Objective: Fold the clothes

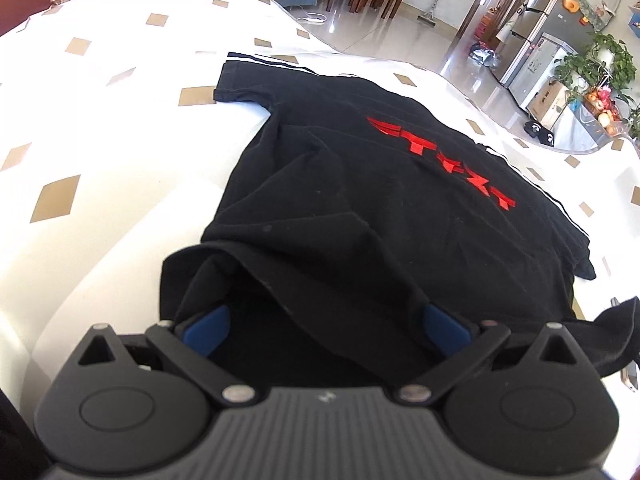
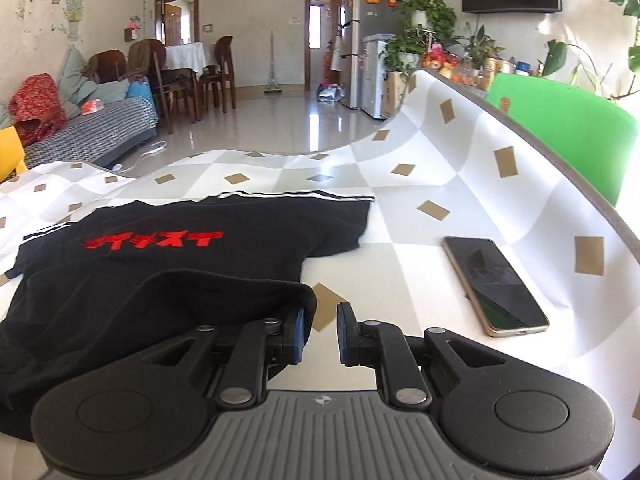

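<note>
A black T-shirt (image 1: 380, 200) with red lettering lies flat on the white tablecloth (image 1: 100, 140), collar end away from me. My left gripper (image 1: 324, 304) stands open at the shirt's near hem. Its blue pads (image 1: 206, 332) are wide apart and their tips are hidden under a raised fold of the cloth. In the right wrist view the same T-shirt (image 2: 160, 280) fills the left side. My right gripper (image 2: 322, 320) is at its near right corner, jaws a narrow gap apart. The rolled shirt edge drapes over the left fingertip (image 2: 298, 328). Bare table shows through the gap.
A smartphone (image 2: 496, 284) lies face up on the tablecloth (image 2: 400, 208), right of the right gripper, and its corner (image 1: 630, 380) shows at the left view's edge. A green chair (image 2: 560, 136) stands behind the table's right rim. Beyond the far edge are floor, chairs and a sofa.
</note>
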`<state>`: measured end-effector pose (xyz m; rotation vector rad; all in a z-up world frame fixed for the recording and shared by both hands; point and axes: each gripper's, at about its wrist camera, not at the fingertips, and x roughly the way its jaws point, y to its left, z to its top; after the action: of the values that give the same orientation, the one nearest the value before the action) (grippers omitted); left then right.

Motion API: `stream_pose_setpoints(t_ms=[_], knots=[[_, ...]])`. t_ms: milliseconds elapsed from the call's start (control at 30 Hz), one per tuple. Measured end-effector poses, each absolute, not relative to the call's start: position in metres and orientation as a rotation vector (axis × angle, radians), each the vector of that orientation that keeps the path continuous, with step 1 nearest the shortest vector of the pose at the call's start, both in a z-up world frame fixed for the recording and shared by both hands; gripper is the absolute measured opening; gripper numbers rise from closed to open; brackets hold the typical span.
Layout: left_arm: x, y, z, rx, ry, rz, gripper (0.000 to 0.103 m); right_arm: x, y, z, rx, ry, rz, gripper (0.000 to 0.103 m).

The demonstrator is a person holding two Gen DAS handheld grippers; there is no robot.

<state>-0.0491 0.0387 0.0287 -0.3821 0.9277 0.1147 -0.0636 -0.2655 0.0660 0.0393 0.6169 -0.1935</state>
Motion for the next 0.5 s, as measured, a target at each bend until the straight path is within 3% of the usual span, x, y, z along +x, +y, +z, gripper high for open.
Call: stream_pose_setpoints(t_ms=[300,500], knots=[[-0.053,0.047,0.031,-0.383,0.934,0.146,0.103,-0.086,-0.291,0.061,0.144,0.719,-0.287,0.017],[-0.057,0.055,0.038,-0.383,0.916,0.176,0.103,-0.090,-0.310,0.052,0.240,0.786,-0.323,0.028]])
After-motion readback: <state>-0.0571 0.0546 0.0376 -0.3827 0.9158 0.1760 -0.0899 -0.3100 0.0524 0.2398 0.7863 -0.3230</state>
